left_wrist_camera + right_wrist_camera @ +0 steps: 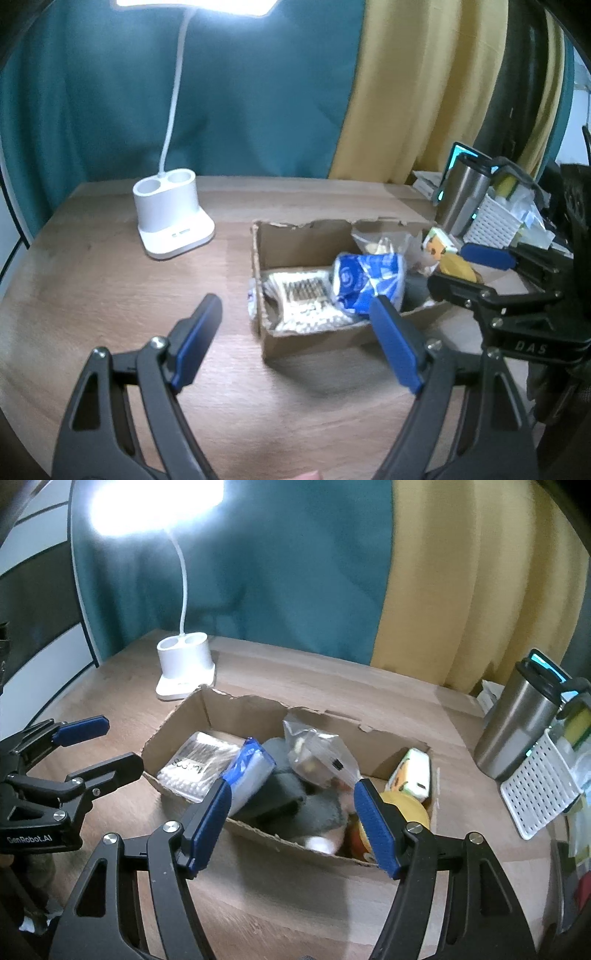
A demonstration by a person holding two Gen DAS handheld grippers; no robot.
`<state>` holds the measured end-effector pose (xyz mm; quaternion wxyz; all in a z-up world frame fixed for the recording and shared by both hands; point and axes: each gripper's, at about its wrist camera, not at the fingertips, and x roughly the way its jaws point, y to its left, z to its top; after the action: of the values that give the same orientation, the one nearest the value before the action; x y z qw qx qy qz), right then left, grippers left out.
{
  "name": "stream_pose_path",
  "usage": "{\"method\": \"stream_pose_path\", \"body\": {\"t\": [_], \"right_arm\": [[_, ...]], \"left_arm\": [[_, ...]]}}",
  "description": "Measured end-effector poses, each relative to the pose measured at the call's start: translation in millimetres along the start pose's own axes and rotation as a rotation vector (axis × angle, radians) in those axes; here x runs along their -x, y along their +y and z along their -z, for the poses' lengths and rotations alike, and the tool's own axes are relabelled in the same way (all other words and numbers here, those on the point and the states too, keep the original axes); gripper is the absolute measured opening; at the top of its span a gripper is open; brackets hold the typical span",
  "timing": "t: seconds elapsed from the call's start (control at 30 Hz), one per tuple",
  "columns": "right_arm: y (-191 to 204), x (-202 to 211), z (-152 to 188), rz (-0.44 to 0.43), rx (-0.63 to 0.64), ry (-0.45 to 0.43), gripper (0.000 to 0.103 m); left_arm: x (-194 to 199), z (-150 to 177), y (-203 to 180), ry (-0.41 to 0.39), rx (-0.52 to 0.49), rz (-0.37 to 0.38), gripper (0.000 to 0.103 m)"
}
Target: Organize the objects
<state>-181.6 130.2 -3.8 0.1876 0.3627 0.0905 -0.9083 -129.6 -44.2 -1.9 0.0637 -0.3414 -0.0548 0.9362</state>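
Bare tabletop (110,280) left of crammed cardboard box (236,710), lamp base (184,664) behind, clutter crowding right

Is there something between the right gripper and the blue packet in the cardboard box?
Nothing visible blocks it. The right gripper is open above the near wall of the cardboard box, and the blue packet lies on top of the other items, just beyond the left finger.
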Motion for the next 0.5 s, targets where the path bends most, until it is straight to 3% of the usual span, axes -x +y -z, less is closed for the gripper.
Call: {"method": "stream_pose_path", "body": {"t": [0.5], "right_arm": [[-16.6, 20.4, 15.8, 0.002, -0.035, -0.017, 0.072]], "left_arm": [[15.5, 3.4, -26.9, -0.017, -0.027, 0.001, 0.084]]}}
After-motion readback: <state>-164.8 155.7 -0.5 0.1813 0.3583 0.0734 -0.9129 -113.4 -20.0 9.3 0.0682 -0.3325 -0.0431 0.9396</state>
